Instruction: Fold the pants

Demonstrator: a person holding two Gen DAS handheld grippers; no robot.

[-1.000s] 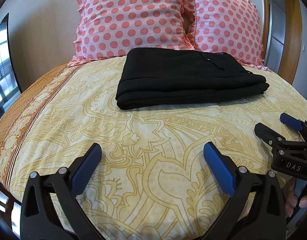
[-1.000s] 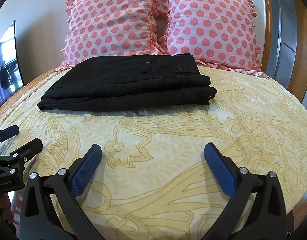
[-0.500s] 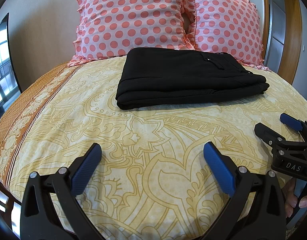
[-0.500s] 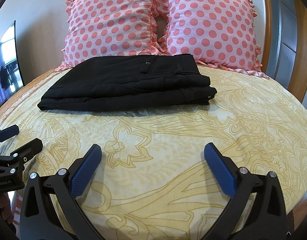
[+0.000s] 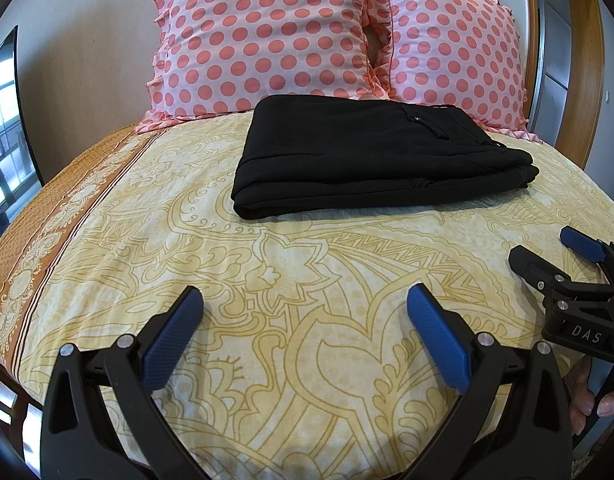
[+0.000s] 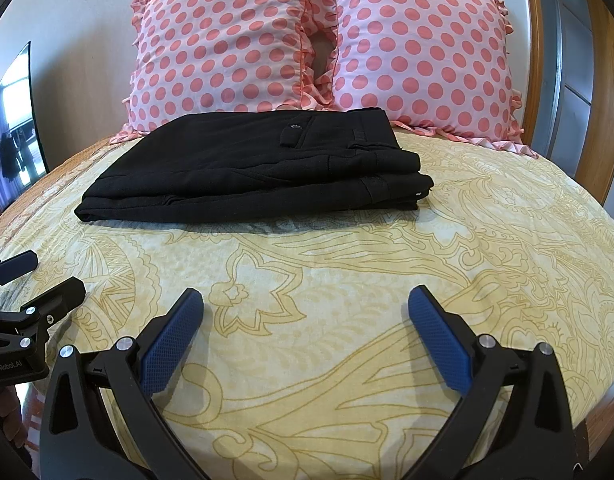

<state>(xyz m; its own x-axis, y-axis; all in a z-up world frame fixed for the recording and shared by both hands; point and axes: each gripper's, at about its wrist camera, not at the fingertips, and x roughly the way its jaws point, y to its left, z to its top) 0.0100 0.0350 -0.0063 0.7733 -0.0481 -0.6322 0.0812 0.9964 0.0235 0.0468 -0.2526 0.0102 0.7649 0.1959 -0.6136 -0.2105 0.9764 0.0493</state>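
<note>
The left tool (image 5: 303,304) and the right tool (image 6: 307,304) each point toward 12 o'clock, blue-padded fingers (image 6: 175,336) spread wide, gripping nothing, side by side.

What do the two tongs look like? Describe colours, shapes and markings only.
Both tongs, left and right, are black angular frames with silver bolts and two blue textured pads. The right's body reads "DAS" in the left view; the left's reads "GenRobot.AI" in the right view.
</note>
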